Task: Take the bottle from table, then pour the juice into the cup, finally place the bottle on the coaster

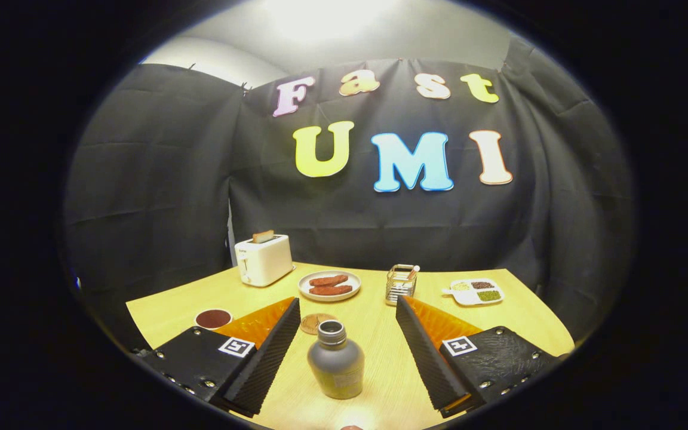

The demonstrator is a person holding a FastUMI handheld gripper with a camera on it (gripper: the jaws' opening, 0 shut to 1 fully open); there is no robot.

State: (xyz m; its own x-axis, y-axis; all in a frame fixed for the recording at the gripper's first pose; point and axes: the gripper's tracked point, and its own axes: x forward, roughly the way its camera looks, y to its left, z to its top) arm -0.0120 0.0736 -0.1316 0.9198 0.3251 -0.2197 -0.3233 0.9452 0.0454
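The bottle [335, 360] is standing upright at lower centre, sitting between the gripper [344, 346] whose fingers are spreading wide apart, touching nothing.

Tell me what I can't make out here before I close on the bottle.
- Coaster: partly hidden behind the bottle in the gripper view.
- Cup: its lower part is hidden by a finger of the open gripper.
- Juice level: the bottle's wall is opaque.
- Holder: contents too small to tell.
- Small thing near the bottle: cut off by the edge.
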